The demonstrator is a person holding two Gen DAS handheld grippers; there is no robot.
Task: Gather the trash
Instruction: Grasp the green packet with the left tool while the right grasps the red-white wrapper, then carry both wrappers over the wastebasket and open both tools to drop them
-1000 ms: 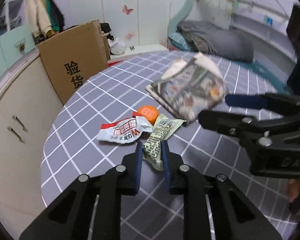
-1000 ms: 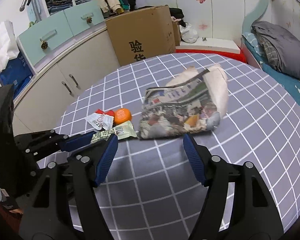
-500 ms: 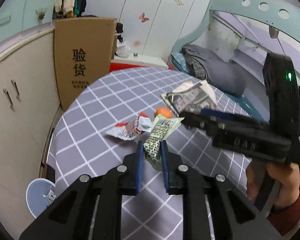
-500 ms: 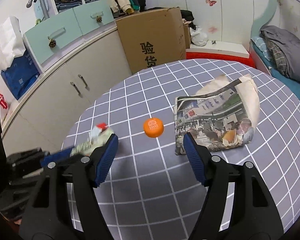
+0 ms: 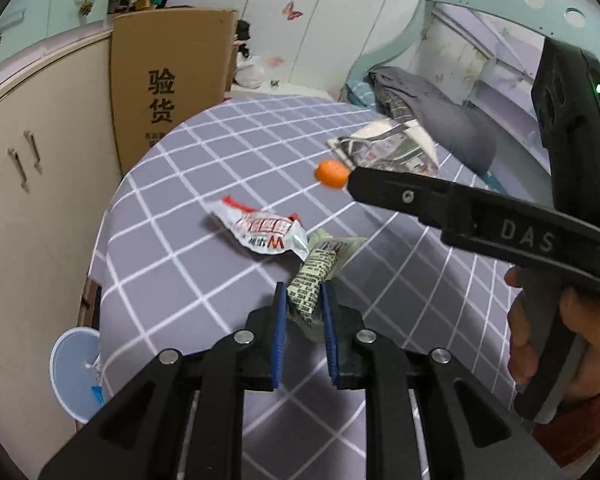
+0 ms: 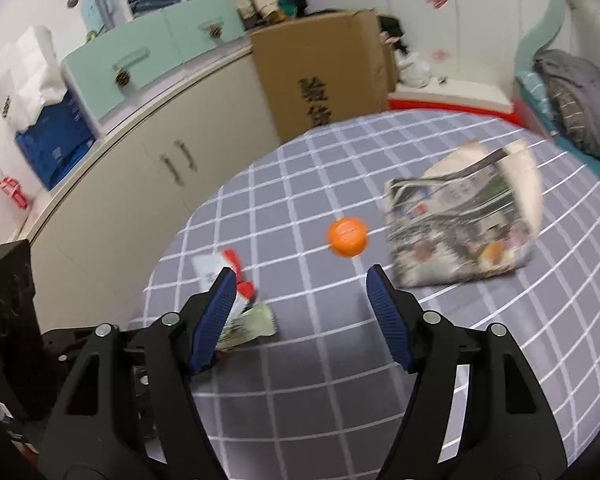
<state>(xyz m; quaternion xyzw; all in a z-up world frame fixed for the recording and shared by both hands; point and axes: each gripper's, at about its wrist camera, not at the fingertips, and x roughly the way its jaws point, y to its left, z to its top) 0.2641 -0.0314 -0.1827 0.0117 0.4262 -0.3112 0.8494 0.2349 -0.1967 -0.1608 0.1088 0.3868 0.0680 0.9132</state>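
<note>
My left gripper [image 5: 304,300] is shut on a pale green printed wrapper [image 5: 314,276] and holds it above the grey checked table [image 5: 204,264]. The wrapper also shows in the right wrist view [image 6: 248,326]. A red-and-white snack wrapper [image 5: 262,232] lies just beyond it. An orange bottle cap [image 6: 347,237] sits mid-table, and it also shows in the left wrist view [image 5: 331,174]. A folded newspaper [image 6: 460,224] lies to its right. My right gripper [image 6: 300,276] is open and empty, above the table short of the cap.
A light blue bin [image 5: 76,372] stands on the floor below the table's left edge. A cardboard box [image 5: 168,92] and cream cabinets [image 5: 32,184] line the left side. A bed with grey bedding [image 5: 428,108] is at the far right.
My left gripper has pulled back toward the table's near left edge with the green wrapper in it. The right gripper has swung left and now sits close beside the left one.
</note>
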